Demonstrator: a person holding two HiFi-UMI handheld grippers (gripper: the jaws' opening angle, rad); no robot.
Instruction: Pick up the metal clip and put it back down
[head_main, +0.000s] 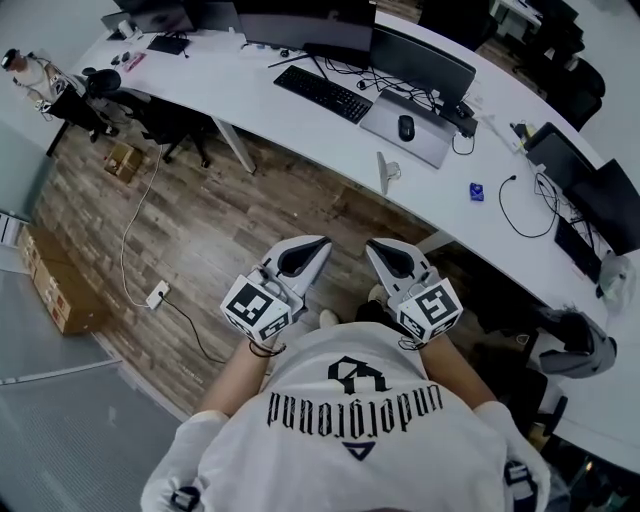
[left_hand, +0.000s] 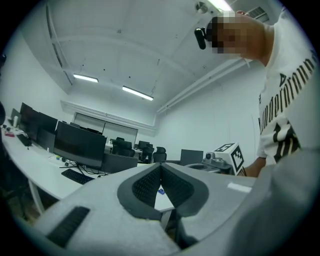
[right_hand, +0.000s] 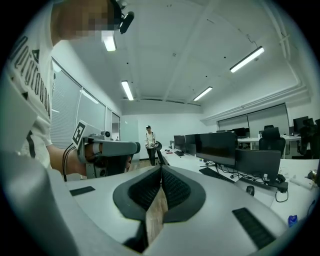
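Metal clip (head_main: 476, 191), apparently the small blue piece, too small to detail, sits on the white desk (head_main: 300, 120), well apart from the left gripper (head_main: 318, 243) and right gripper (head_main: 374, 246), both closed on nothing.

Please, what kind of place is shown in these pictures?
Most likely an open-plan office: a long white desk carries monitors and a keyboard, and office chairs stand at further desks.

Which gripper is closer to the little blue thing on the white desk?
Right. The right gripper is below-left of the blue thing; the left gripper is farther left.
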